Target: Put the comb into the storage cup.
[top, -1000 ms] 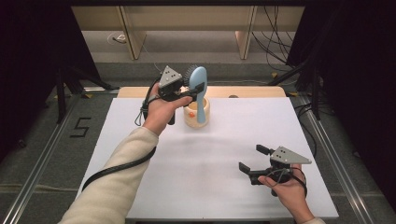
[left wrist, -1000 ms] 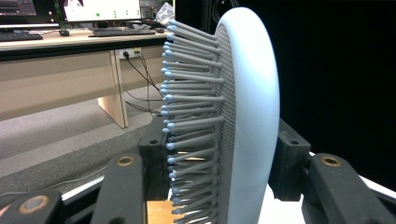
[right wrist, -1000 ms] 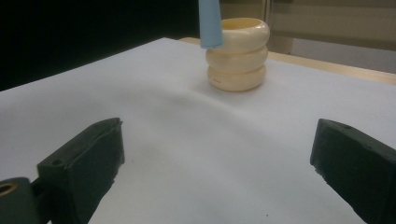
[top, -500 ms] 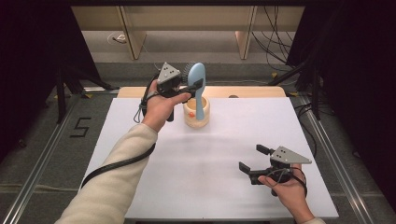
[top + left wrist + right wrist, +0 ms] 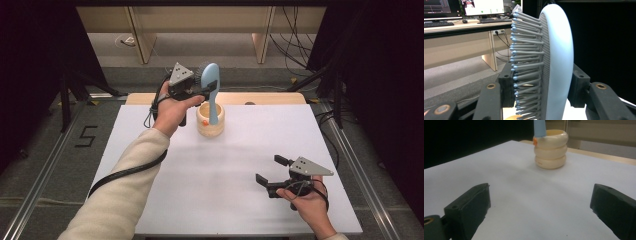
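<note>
While left tongs [image 5: 209,88] clamp hairbrush [image 5: 210,82], handle points down into holder [image 5: 210,122].

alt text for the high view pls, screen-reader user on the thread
A person's left gripper holds a light blue hairbrush upright, its handle down inside a cream ridged holder at the far side of a white table. The right gripper rests open near the front right corner, holding nothing.

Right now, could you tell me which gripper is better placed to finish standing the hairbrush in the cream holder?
Left gripper: shut on the hairbrush, its handle in the holder. Right gripper is open, near edge.
</note>
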Demonstrator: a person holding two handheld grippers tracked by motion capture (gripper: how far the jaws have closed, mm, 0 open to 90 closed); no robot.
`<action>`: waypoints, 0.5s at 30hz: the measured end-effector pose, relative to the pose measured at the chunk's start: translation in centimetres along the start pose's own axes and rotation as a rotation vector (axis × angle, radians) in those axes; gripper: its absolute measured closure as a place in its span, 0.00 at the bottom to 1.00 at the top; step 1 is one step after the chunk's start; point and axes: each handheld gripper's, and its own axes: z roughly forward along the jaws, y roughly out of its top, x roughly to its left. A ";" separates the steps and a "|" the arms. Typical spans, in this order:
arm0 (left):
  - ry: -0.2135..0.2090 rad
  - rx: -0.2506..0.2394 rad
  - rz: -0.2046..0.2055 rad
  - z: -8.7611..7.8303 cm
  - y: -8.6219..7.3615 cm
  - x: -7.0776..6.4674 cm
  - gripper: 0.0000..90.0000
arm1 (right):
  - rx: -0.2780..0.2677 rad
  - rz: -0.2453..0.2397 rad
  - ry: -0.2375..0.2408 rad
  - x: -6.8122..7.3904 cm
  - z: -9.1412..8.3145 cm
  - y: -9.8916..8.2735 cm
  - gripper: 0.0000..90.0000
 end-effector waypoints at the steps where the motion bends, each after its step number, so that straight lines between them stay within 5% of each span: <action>1: 0.000 0.000 0.000 0.0 0.0 0.0 0.56 | 0.000 0.000 0.000 0.0 0.0 0.0 0.04; 15: 0.009 -0.014 0.000 0.6 0.4 0.4 0.56 | -0.003 0.002 -0.006 -0.1 -0.1 0.0 0.04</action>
